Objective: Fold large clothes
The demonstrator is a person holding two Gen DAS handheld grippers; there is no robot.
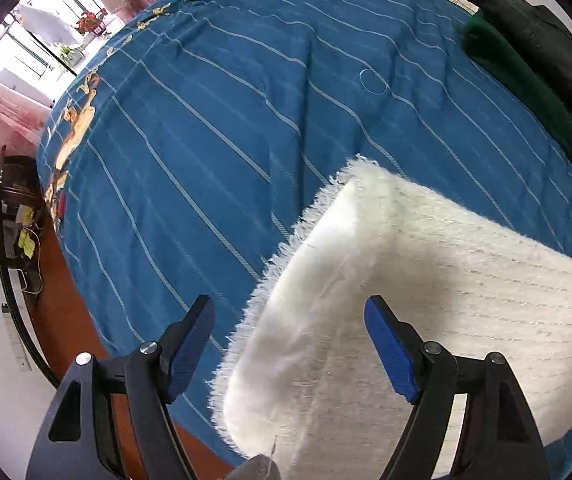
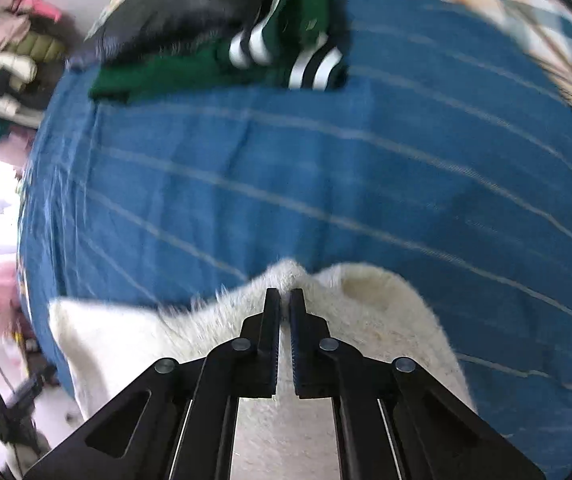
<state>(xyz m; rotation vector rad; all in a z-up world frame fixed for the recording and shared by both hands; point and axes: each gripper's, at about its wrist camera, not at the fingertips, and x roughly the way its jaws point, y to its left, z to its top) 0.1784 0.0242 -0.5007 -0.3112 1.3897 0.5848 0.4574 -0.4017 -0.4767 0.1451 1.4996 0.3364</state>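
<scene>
black gripper arms with blue pads filled the bottom of the left wrist view, and the left gripper (image 1: 290, 344) had its jaws wide apart, pointing steeply down. between and beneath them lay the white fuzzy sweater (image 1: 426, 292), a knitted garment with a fringed, hairy edge, spread over the near part of the blue striped bedspread (image 1: 213, 120). neither blue pad pressed on the knit; the left-hand one stood over bare bedspread just beside the sweater's frayed edge, the right-hand one over the white fabric.

in the right wrist view the right gripper (image 2: 284, 300) had its jaws drawn together on a raised pinch of the white fuzzy sweater (image 2: 382, 320), the pile bunching up into a small peak just past the fingertips. the rest of the garment spread to both sides below the gripper, on the near edge of the blue striped bedspread (image 2: 326, 168).

at the far side of the bed sat a stack of folded clothes: a dark green sweater (image 1: 526, 92) with black and white striped cuffs (image 2: 318, 68), and a black garment (image 1: 554, 44) lying on top of it. beyond the bed's left edge a bright window (image 1: 45, 36) with red flowers (image 1: 90, 21) showed, and the orange-brown floor (image 1: 73, 300) lay below.
</scene>
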